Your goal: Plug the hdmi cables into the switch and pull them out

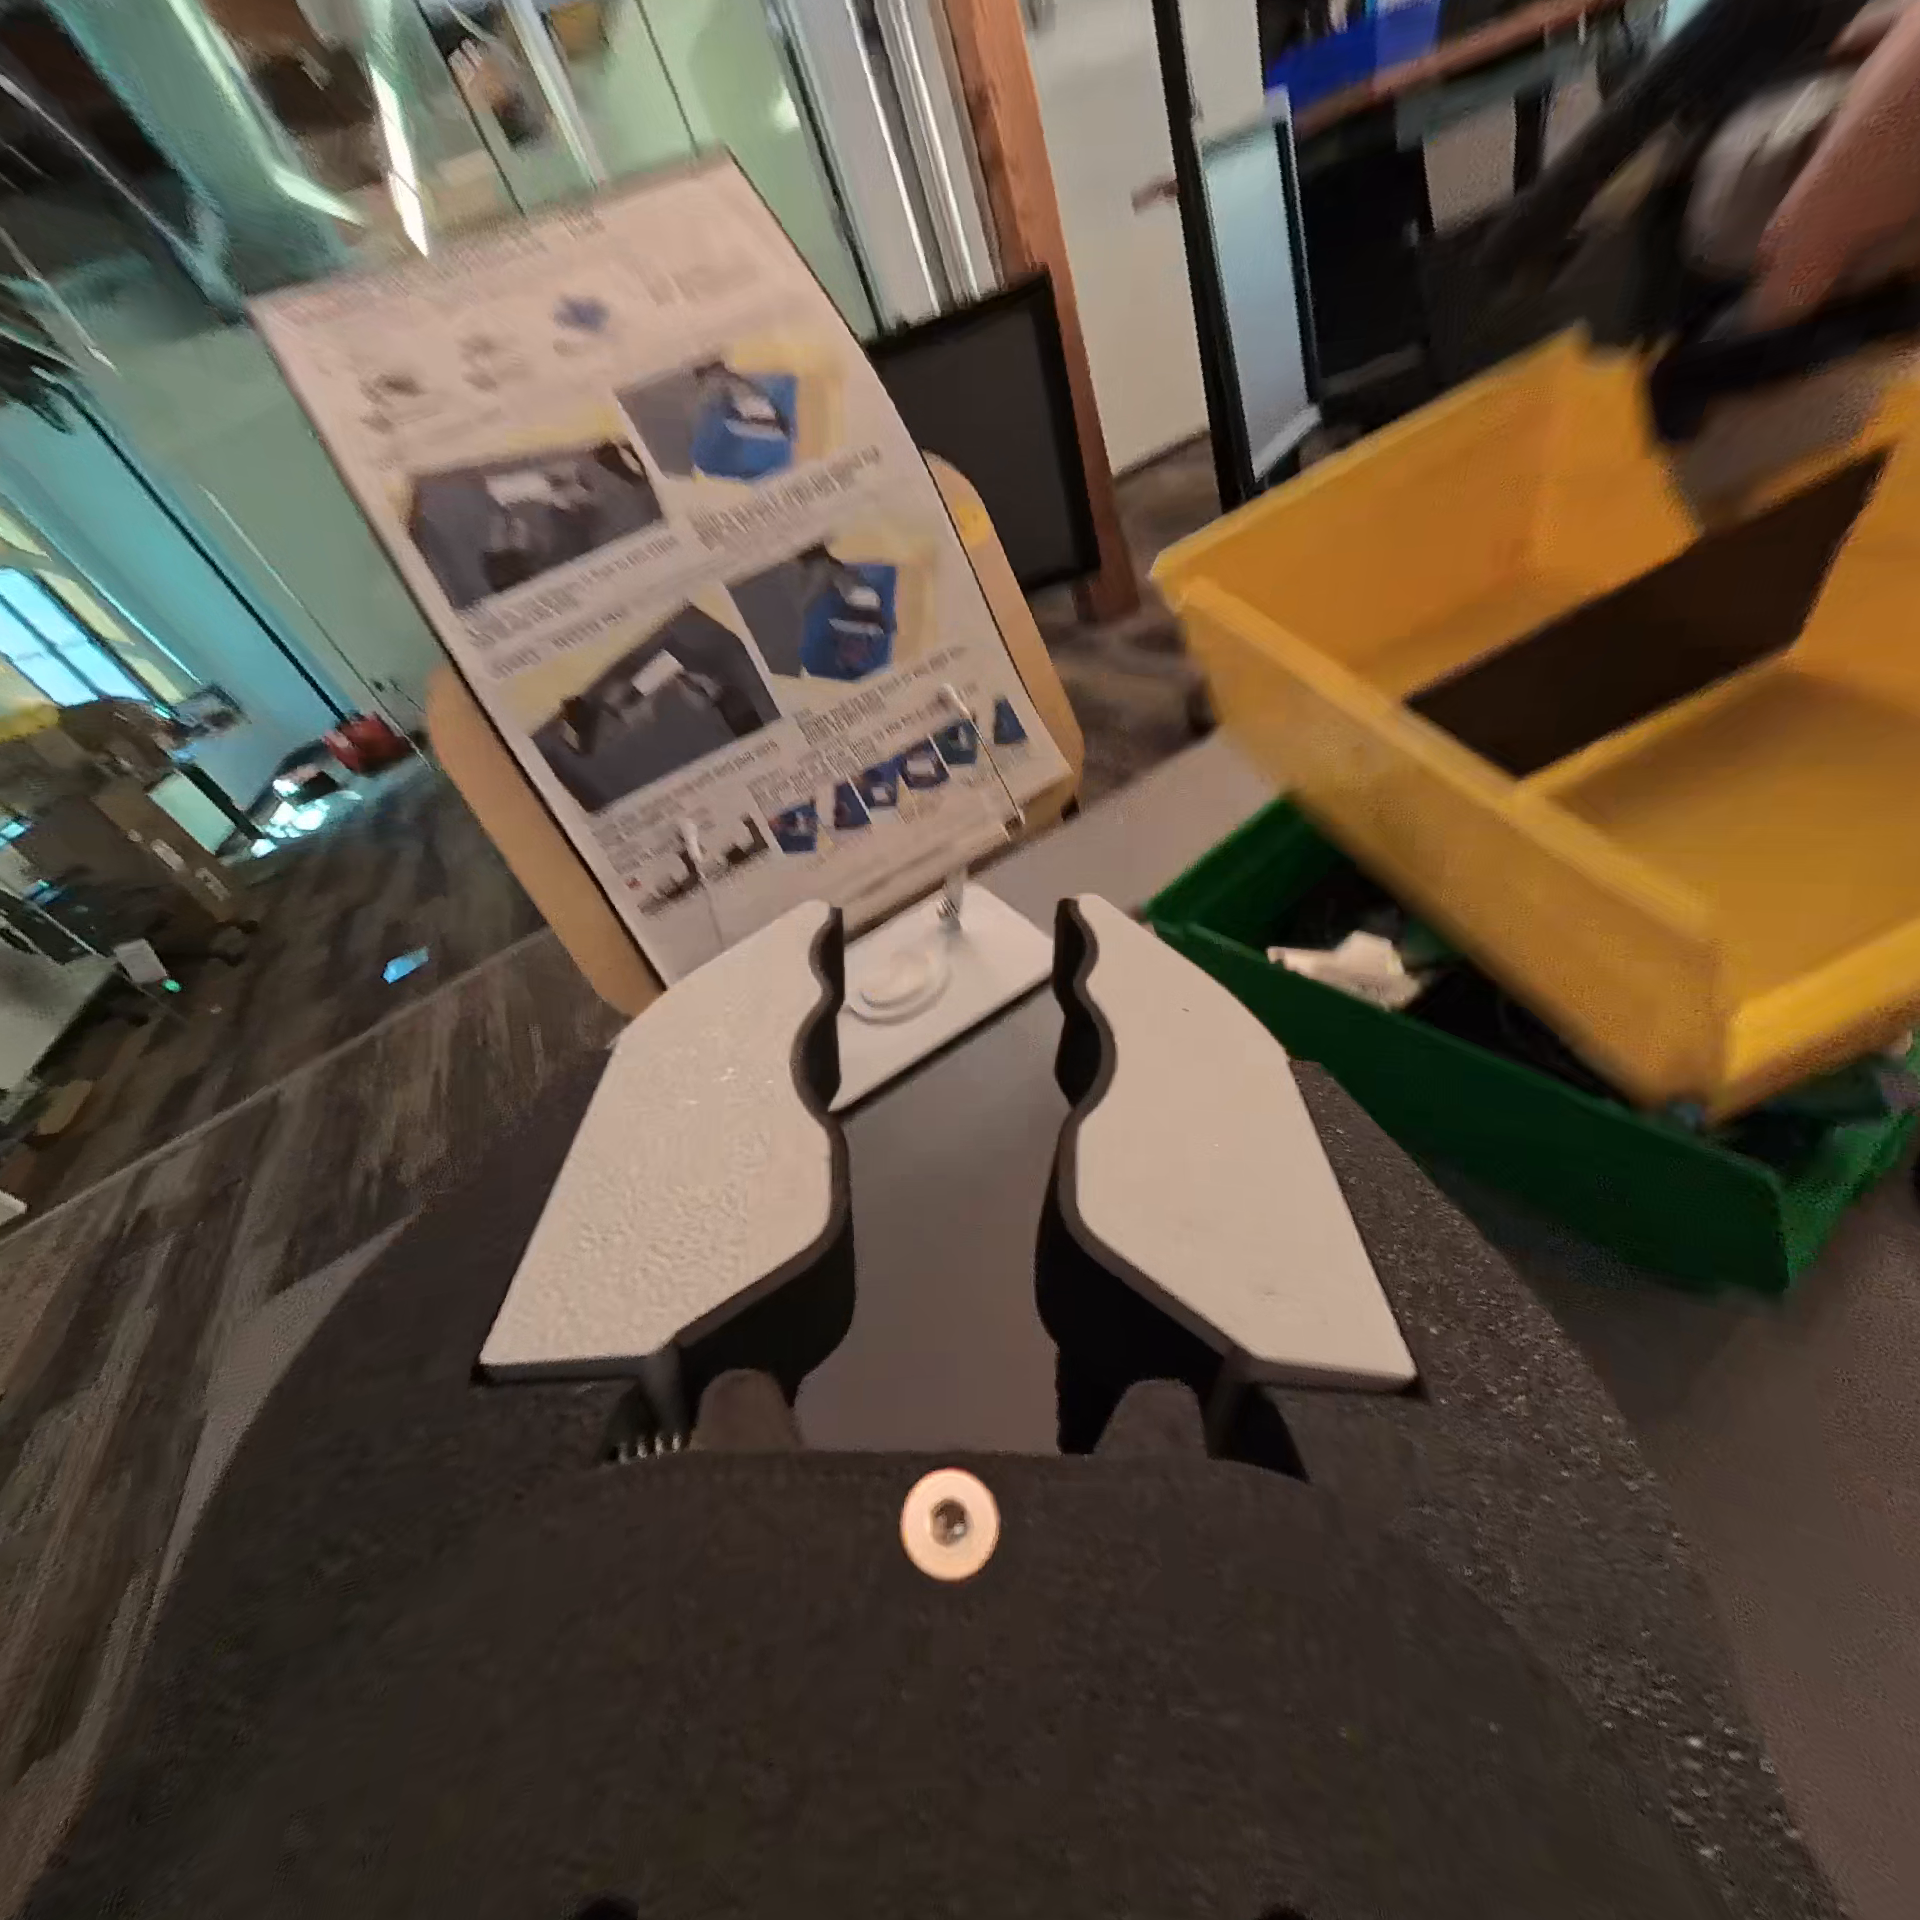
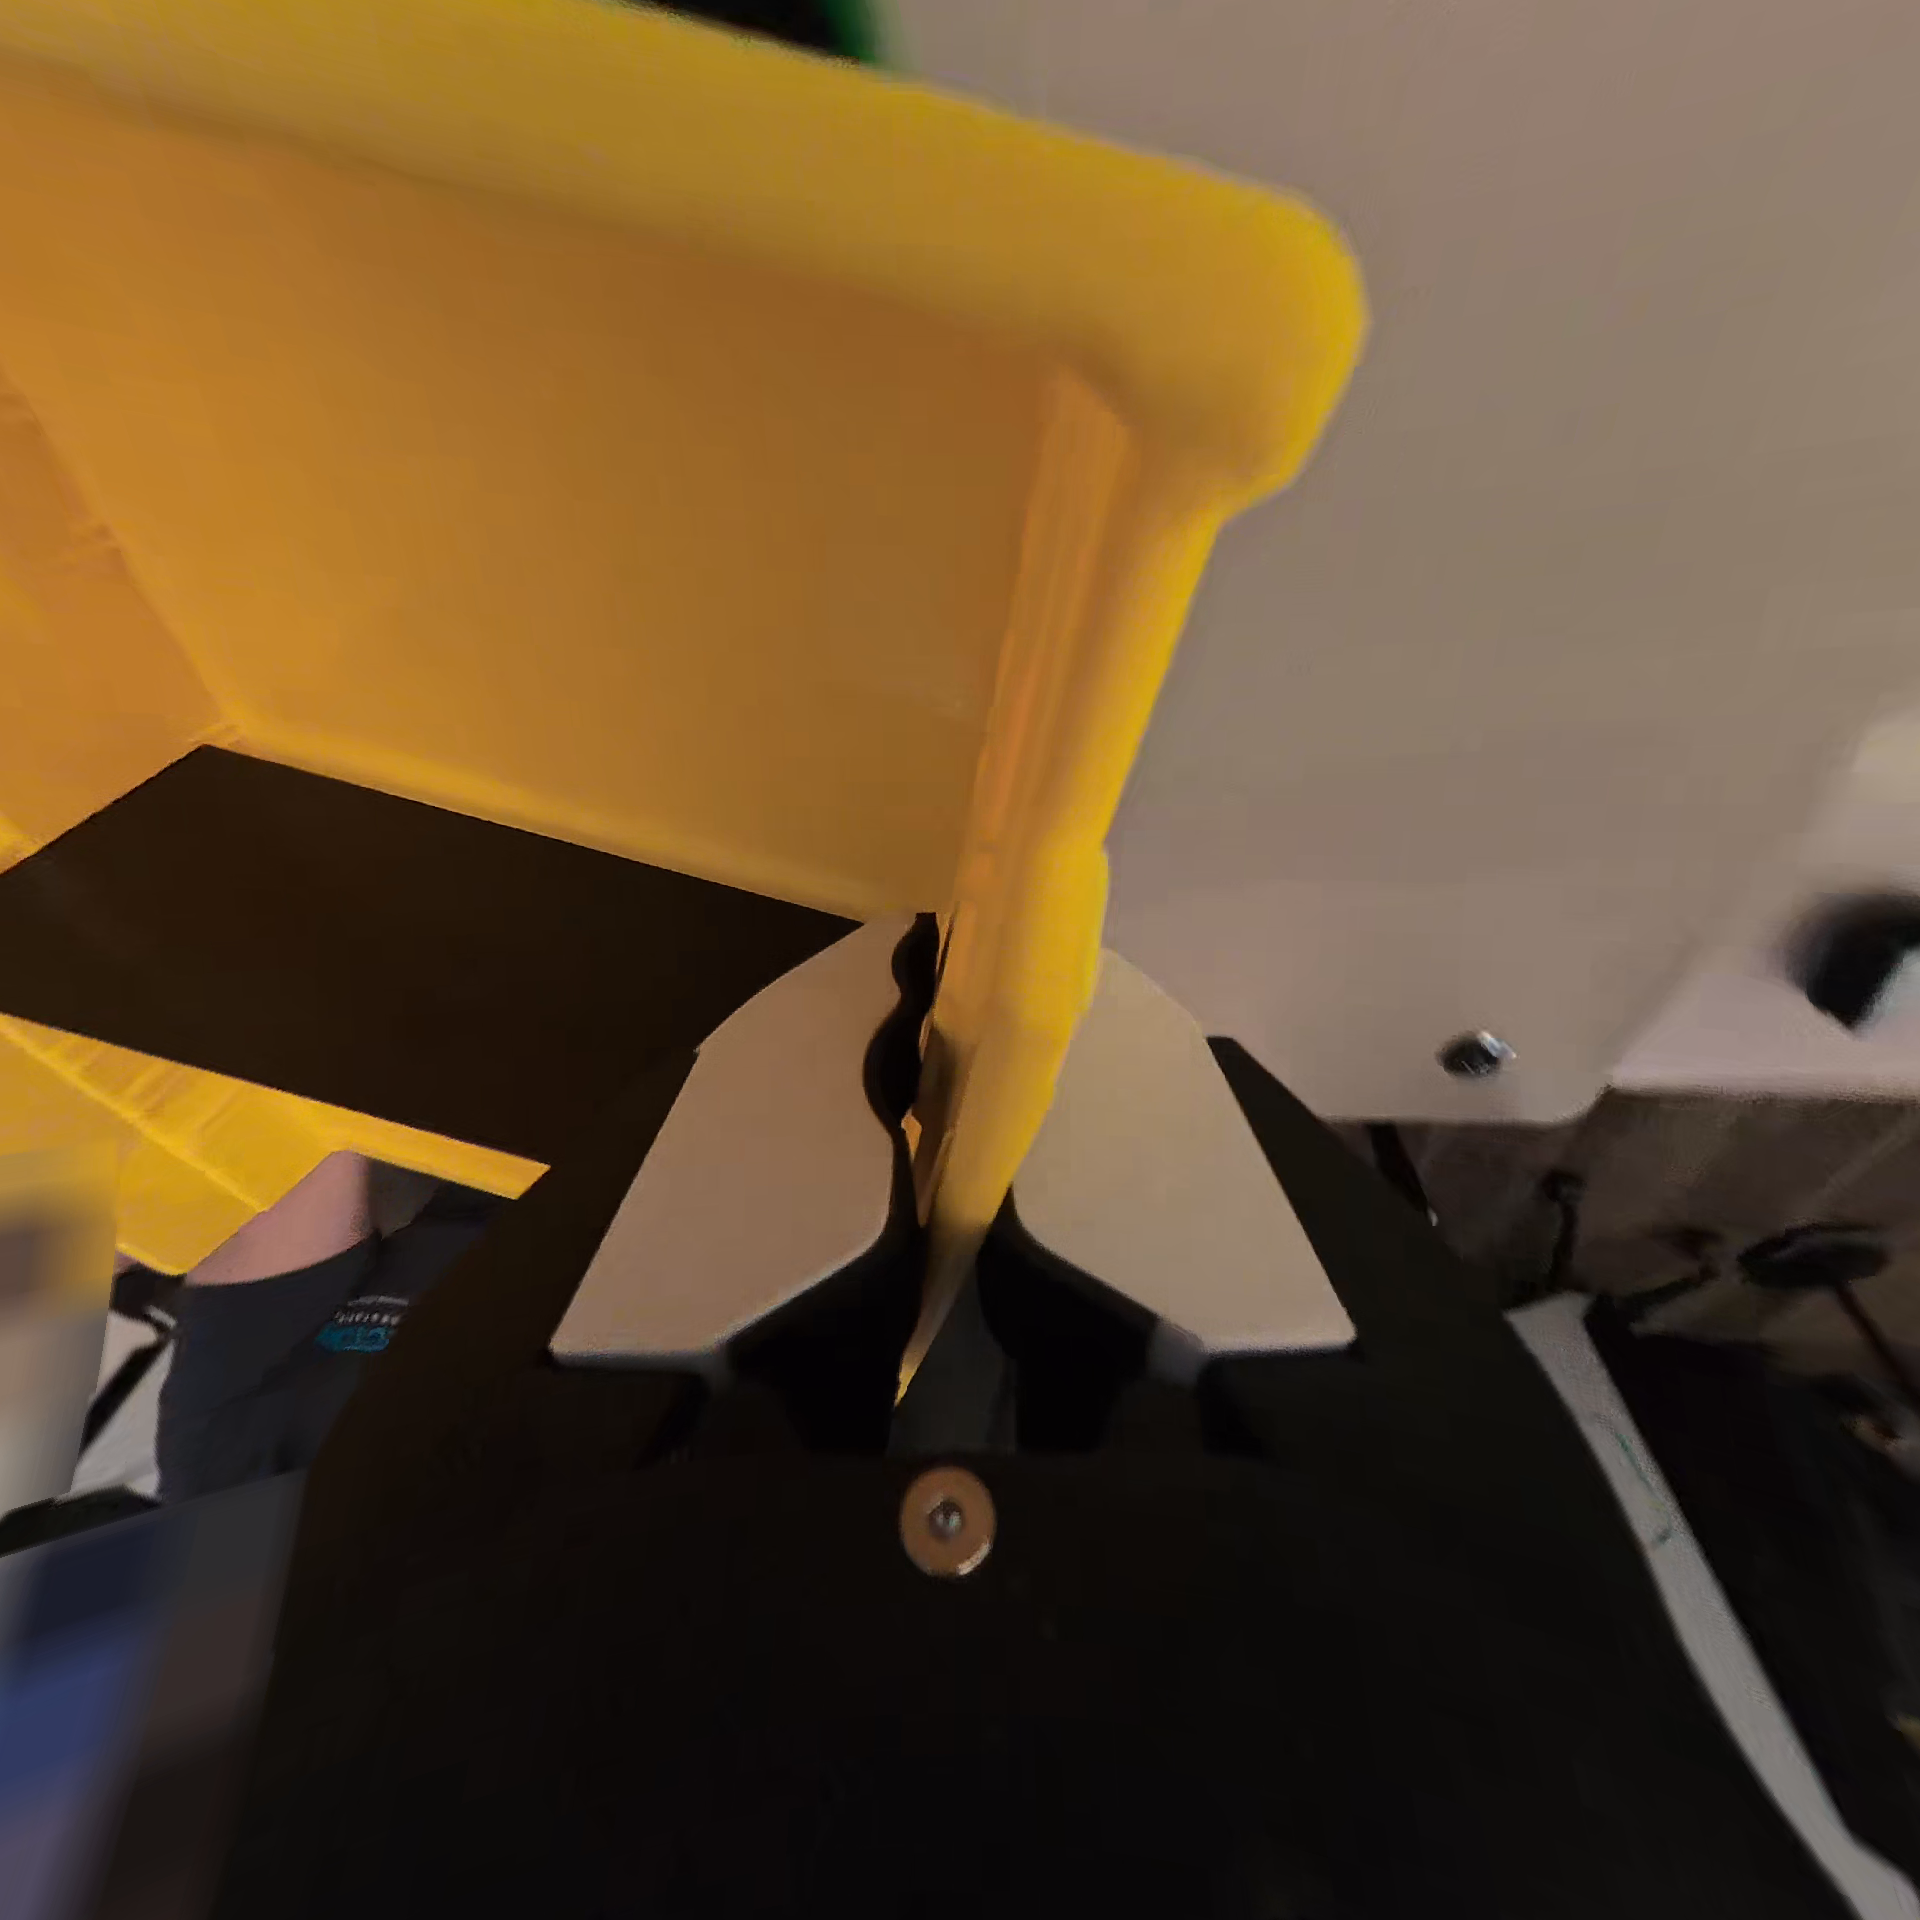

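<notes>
My left gripper (image 1: 943, 971) is open and empty, held low over a dark table surface, pointing at a leaning printed board. My right gripper (image 2: 961, 997) is shut on the side wall of a yellow plastic bin (image 2: 582, 488) and holds it tilted in the air. The same yellow bin (image 1: 1475, 748) shows at the right of the left wrist view, with a black divider (image 1: 1652, 623) inside it and the right gripper (image 1: 1704, 343) clamped on its far wall. No hdmi cable or switch can be made out in either view.
A green bin (image 1: 1538, 1153) with dark cables and white bits sits under the yellow bin. A white printed board (image 1: 665, 582) leans on a clear stand (image 1: 935, 956) in front of a tan chair back (image 1: 520, 821). A white table edge (image 2: 1704, 1049) lies right. Some 40 cm of space lies between my two pairs of fingers.
</notes>
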A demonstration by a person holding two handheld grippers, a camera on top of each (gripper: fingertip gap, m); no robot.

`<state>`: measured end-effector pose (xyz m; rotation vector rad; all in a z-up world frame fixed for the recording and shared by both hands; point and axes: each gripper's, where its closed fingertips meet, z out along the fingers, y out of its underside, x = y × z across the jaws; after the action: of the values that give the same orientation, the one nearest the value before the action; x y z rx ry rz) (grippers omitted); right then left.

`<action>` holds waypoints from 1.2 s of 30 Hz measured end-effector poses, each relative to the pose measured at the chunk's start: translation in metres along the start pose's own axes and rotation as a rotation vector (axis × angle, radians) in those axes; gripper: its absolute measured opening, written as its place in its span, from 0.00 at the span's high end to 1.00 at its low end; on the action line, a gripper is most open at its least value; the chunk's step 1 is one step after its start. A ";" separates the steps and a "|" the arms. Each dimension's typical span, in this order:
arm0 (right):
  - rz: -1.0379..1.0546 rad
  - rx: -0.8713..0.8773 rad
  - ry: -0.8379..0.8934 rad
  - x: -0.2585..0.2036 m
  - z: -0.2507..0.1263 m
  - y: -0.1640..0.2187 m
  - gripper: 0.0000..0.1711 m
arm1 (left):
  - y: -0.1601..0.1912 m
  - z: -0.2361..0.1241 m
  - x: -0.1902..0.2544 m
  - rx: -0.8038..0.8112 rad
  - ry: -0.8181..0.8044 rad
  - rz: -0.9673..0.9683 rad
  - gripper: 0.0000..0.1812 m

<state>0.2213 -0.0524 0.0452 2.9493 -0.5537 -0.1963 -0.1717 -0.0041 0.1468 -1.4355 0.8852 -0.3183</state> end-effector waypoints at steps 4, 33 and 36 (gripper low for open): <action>0.238 0.039 0.038 0.136 -0.017 0.052 0.95 | 0.028 0.040 0.037 -0.118 0.149 -0.032 0.78; 0.167 -0.130 0.039 0.286 0.113 0.043 0.94 | 0.165 0.156 0.198 -1.100 0.687 -0.088 0.85; 0.163 -0.132 0.005 0.278 0.119 0.043 0.94 | 0.167 0.155 0.195 -1.138 0.701 -0.040 0.85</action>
<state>0.4450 -0.2070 -0.0940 2.7613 -0.7457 -0.1995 0.0107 0.0016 -0.0908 -2.4466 1.7699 -0.3718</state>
